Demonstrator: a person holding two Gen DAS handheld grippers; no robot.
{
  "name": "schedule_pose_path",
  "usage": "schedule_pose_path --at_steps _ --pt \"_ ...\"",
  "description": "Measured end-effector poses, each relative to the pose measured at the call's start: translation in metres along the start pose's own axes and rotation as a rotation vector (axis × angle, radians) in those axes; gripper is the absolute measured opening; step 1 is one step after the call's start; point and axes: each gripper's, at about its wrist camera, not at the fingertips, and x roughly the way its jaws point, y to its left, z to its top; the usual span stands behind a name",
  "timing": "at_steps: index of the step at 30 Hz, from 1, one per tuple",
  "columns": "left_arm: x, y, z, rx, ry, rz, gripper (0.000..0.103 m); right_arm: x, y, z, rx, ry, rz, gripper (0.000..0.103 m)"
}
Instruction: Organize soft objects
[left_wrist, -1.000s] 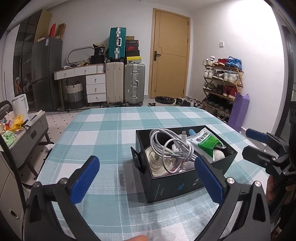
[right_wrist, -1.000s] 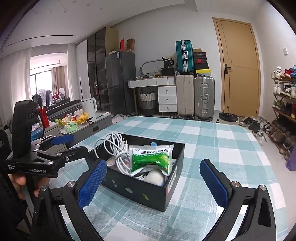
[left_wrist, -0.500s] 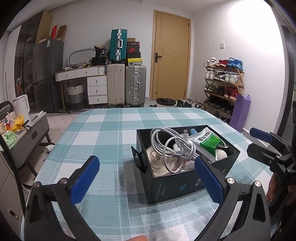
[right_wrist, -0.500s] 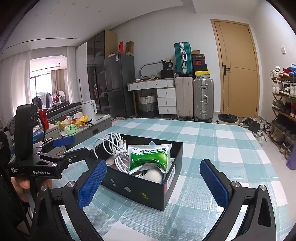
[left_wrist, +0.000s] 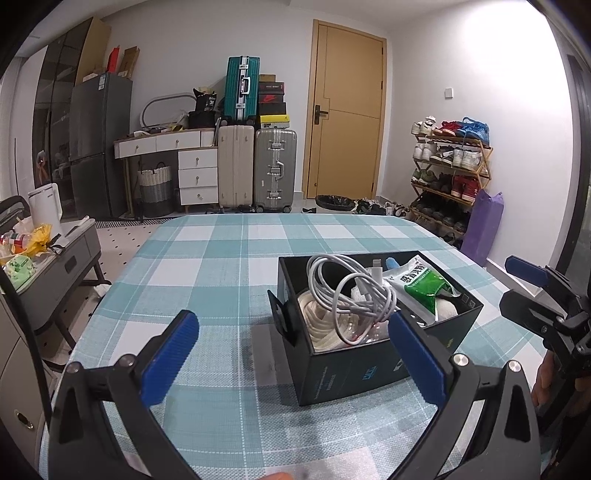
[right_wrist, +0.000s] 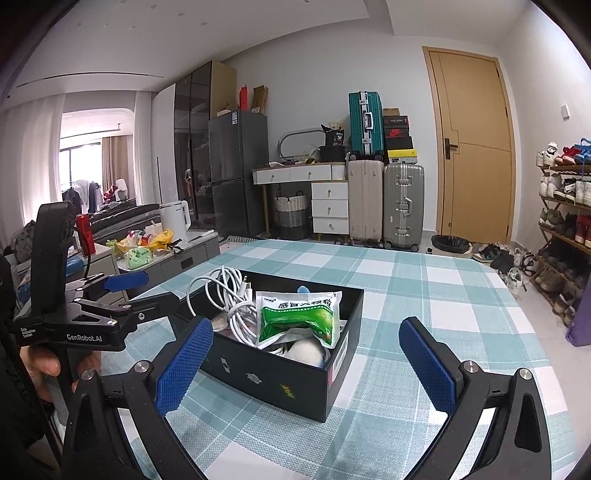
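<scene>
A black open box (left_wrist: 354, 369) (right_wrist: 280, 380) stands on the checked tablecloth. In it lie a coiled white cable (left_wrist: 351, 291) (right_wrist: 231, 299), a green and white sachet (left_wrist: 424, 286) (right_wrist: 299, 317) and a white soft item (right_wrist: 306, 350). My left gripper (left_wrist: 291, 354) is open and empty, held just in front of the box's near left side. My right gripper (right_wrist: 306, 362) is open and empty, held in front of the box from the other side. Each gripper shows in the other's view, the left (right_wrist: 125, 291) and the right (left_wrist: 524, 291).
The table with the teal and white cloth (left_wrist: 229, 258) reaches far back. A low grey cabinet (left_wrist: 55, 258) with a kettle and snacks stands left of it. Suitcases (left_wrist: 255, 166), drawers, a door and a shoe rack (left_wrist: 450, 177) line the far walls.
Both views have drifted slightly. The grippers stay open and the box and its contents have not moved.
</scene>
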Motion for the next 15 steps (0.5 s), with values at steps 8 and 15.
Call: schedule_pose_path --at_steps 8,15 --pt "0.0008 0.0005 -0.0002 0.000 0.003 0.000 0.103 0.0027 0.0008 0.0003 -0.001 0.006 0.008 0.103" --pt "0.0013 0.0008 -0.0001 0.001 0.002 0.000 0.103 0.0049 0.0006 0.0003 -0.001 0.007 0.009 0.103"
